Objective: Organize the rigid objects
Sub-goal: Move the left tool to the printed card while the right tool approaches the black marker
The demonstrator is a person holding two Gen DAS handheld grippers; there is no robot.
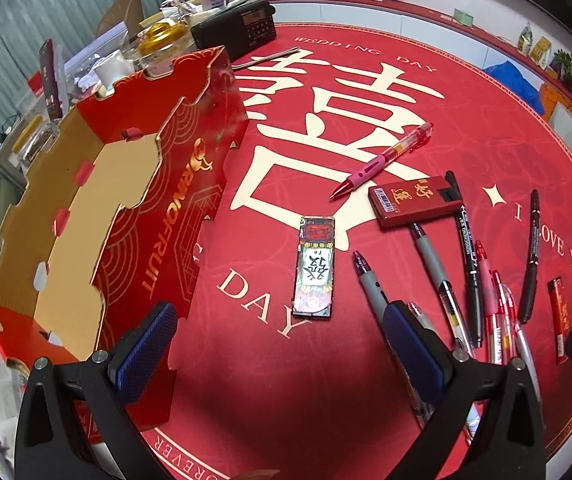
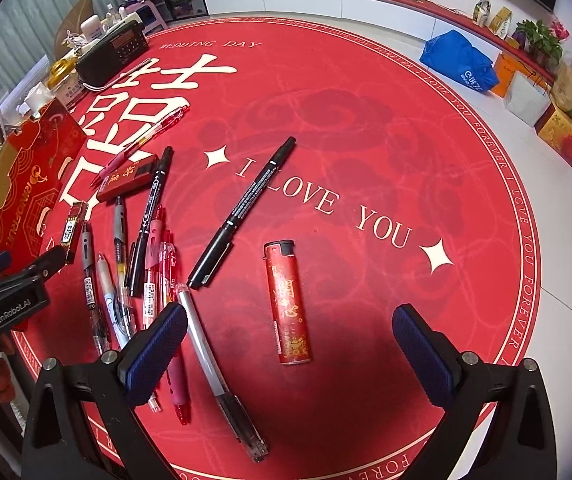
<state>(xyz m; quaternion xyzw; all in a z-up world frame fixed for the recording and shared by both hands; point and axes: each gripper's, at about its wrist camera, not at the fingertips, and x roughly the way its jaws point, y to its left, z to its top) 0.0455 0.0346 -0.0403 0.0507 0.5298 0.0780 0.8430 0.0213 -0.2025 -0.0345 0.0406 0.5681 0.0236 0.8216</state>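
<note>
Both grippers hover wide open and empty over the spread. Right gripper (image 2: pixel 290 344) frames the red lighter (image 2: pixel 288 304) lying flat on the round red mat (image 2: pixel 366 128), a grey pen (image 2: pixel 213 364) just beside its left pad. Left gripper (image 1: pixel 277 336) looks down at a flat patterned lighter (image 1: pixel 314 268), with the red cardboard tray (image 1: pixel 65 216) close on its left, apparently nothing inside. Looks like the picking stage, nothing sorted yet: pens (image 1: pixel 470 280) lie fanned in a loose heap, a pink pen (image 1: pixel 382 160) and a red box (image 1: pixel 414 200) apart. Next move, I'd say, calls for lowering squarely over one lighter and closing. Beyond the mat, white floor, a blue bag (image 2: pixel 458 60) and potted plants (image 2: pixel 542 38) along a low ledge.
</note>
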